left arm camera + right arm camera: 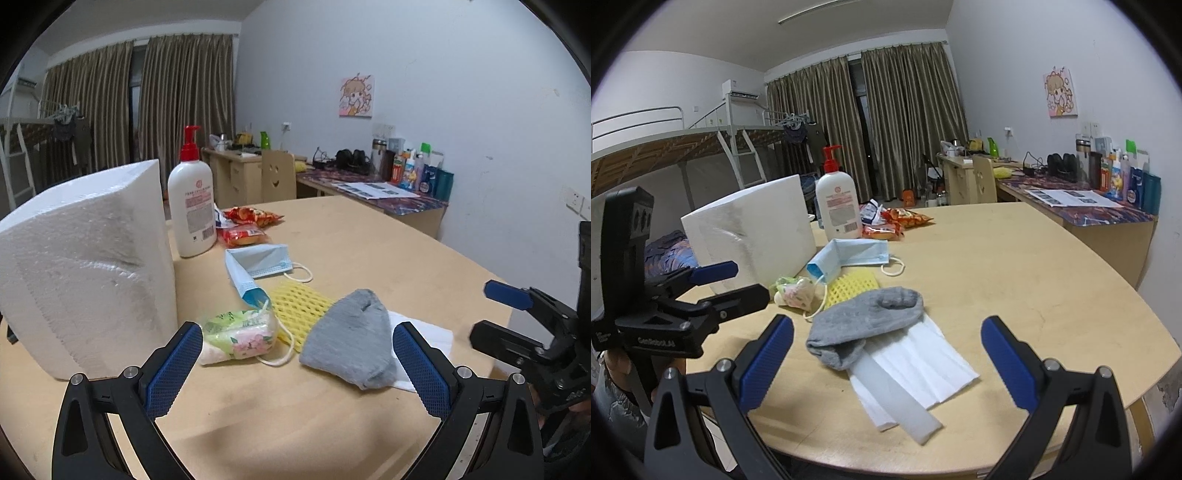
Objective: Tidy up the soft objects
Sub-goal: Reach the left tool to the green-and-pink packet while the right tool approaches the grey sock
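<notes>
Nearest the lens, the left gripper (297, 365) hovers low over the counter (388, 251), jaws spread wide and empty. Left of frame stands a white foam block (85, 266). Toward centre lie a floral tissue pack (240, 338), a yellow foam net (299, 304) and a blue face mask (258, 264). The grey sock (351, 339) rests on white tissue (923, 365). The right gripper (886, 365) is likewise agape, holding nothing.
</notes>
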A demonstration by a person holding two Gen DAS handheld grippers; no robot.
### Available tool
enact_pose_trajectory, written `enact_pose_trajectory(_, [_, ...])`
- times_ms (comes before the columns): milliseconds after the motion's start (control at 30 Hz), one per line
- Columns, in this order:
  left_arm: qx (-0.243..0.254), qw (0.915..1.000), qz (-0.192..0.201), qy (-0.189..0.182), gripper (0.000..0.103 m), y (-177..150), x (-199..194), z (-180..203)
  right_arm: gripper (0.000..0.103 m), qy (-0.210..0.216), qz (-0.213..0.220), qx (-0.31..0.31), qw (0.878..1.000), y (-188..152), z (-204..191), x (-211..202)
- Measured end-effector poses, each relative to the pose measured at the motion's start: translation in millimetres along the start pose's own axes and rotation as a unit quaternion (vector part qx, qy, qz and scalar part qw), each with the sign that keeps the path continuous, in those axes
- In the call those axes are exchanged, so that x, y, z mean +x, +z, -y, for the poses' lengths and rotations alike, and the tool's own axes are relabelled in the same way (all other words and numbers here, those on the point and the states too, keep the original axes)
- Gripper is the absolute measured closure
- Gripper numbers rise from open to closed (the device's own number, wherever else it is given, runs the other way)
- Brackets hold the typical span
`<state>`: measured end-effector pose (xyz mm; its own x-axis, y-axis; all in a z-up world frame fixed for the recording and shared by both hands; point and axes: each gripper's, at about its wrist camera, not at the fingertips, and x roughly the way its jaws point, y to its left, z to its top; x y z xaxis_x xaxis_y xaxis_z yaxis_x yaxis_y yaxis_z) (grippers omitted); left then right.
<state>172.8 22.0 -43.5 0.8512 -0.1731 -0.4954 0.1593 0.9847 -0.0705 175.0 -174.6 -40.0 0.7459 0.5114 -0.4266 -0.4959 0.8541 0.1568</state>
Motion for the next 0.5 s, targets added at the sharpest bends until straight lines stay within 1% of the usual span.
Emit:
enact_pose_trajectory(200, [0.002, 0.9996, -0.017, 0.020, 0.004, 5, 22, -6, 0.000, -0.001, -0.010, 0.003, 1.000, 4, 6, 9])
enact_pose_trajectory(233, [0.001, 0.9995, -0.021, 0.023, 0.006, 5, 26, -8, 0.000, -0.001, -0.012, 0.002, 1.000, 4, 6, 11])
enact_pose_trajectory(333, [-0.004, 0.9993, -0.032, 0.021, 0.010, 6, 33, -13, 0.000, 0.003, -0.018, 0.001, 1.000, 7, 6, 17])
enact_pose_trajectory(433, [-0.005, 0.9984, -0.048, 0.028, 0.015, 5, 44, -18, 0.000, 0.006, -0.028, -0.006, 1.000, 8, 4, 26])
enact_pose_trajectory(500, [-0.012, 0.9977, -0.061, 0.025, 0.016, 5, 51, -22, 0.000, 0.010, -0.036, -0.008, 0.999, 10, 4, 31])
